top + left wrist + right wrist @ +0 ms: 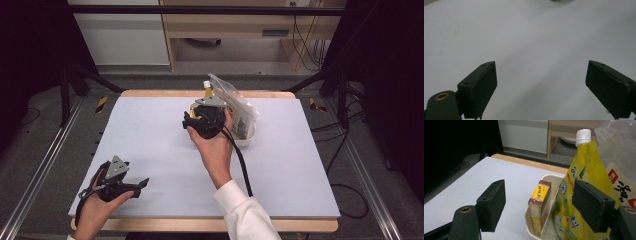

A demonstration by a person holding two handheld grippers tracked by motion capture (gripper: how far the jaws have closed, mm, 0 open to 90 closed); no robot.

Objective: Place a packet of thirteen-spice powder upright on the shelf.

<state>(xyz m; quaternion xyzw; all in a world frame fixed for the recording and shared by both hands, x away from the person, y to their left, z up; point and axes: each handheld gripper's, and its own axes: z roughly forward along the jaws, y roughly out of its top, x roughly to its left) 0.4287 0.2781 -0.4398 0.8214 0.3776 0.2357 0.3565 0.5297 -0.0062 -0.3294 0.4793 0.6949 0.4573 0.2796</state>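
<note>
Overhead, both hand-held grippers [134, 186] [192, 121] gape above a grey mat [150, 145]; dark room.

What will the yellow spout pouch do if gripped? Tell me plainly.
The yellow spout pouch looks soft-walled, so it would likely dent and sag. Its glossy film may slip. It stands upright in the cream bin, probably leaning once lifted.

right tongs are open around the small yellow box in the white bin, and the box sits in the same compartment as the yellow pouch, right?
Not quite. The right tongs are open around the box in the bin, but a divider stands between the box and the pouch, so they sit in separate compartments. The right gripper view shows it.
</note>
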